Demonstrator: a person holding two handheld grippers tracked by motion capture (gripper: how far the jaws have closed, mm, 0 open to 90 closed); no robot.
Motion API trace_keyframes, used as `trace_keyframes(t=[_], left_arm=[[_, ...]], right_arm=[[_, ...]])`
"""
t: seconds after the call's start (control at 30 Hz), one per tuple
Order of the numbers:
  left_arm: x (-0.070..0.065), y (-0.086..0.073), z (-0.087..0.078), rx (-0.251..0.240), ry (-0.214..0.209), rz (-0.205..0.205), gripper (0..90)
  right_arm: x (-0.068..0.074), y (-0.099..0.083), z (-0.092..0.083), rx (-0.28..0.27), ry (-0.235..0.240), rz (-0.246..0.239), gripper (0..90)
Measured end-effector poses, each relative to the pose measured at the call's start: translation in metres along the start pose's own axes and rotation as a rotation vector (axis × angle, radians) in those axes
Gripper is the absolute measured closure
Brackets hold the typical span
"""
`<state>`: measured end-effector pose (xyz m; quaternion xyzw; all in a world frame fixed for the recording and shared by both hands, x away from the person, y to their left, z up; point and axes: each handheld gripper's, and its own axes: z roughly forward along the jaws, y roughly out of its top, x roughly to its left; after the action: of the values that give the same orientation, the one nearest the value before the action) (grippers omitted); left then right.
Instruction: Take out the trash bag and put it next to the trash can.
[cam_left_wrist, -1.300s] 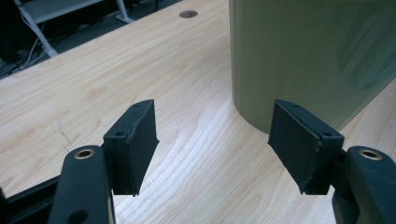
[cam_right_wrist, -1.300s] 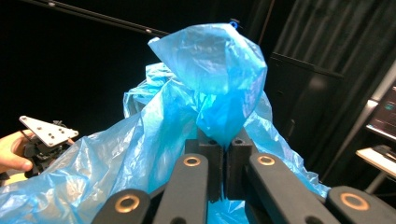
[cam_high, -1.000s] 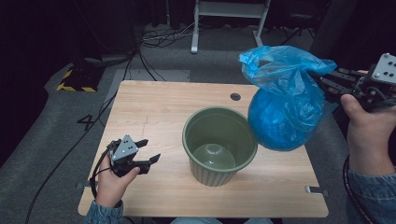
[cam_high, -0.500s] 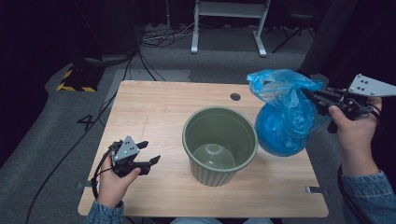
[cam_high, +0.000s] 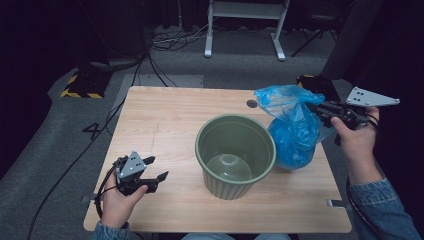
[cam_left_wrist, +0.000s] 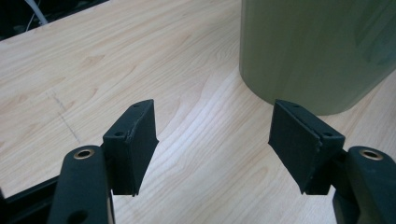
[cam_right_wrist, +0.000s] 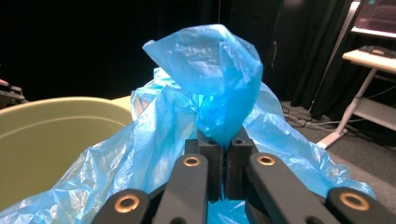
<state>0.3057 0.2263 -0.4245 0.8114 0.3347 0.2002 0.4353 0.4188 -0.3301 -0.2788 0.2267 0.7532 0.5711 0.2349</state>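
Observation:
A green ribbed bin (cam_high: 235, 155) stands upright in the middle of the wooden table (cam_high: 165, 120), with nothing in it. To its right a full blue plastic bag (cam_high: 292, 135) rests on the table against the bin's side. My right gripper (cam_high: 314, 107) is shut on the gathered top of the blue bag (cam_right_wrist: 210, 93), and the bin's rim (cam_right_wrist: 56, 121) lies to the left in the right gripper view. My left gripper (cam_high: 155, 169) stands open near the table's front left, its fingers (cam_left_wrist: 133, 144) apart and bare, with the bin's wall (cam_left_wrist: 317, 51) just ahead.
A round cable hole (cam_high: 252, 104) sits in the table's far edge. Beyond the table are a white stand's legs (cam_high: 245, 30), cables on the grey floor and a yellow-black striped mat (cam_high: 82, 85). Bare tabletop lies left of the bin.
My right gripper has lowered the blue bag from above the bin's right side down onto the table beside the bin. The left gripper has stayed where it was.

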Motion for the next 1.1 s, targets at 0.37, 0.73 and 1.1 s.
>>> trace_keyframes(t=[0.37,0.73,1.1], left_arm=[[-0.001,-0.009,-0.013,-0.01,0.032,-0.019,32.0],[-0.002,-0.01,-0.012,-0.021,0.024,-0.031,31.9],[-0.001,-0.006,-0.01,-0.031,0.02,-0.035,31.9]], right_arm=[[-0.01,-0.031,0.029,0.054,0.01,0.057,88.3],[-0.01,-0.055,0.04,0.121,-0.015,0.086,86.6],[-0.007,-0.053,0.018,0.078,-0.069,0.109,55.6]])
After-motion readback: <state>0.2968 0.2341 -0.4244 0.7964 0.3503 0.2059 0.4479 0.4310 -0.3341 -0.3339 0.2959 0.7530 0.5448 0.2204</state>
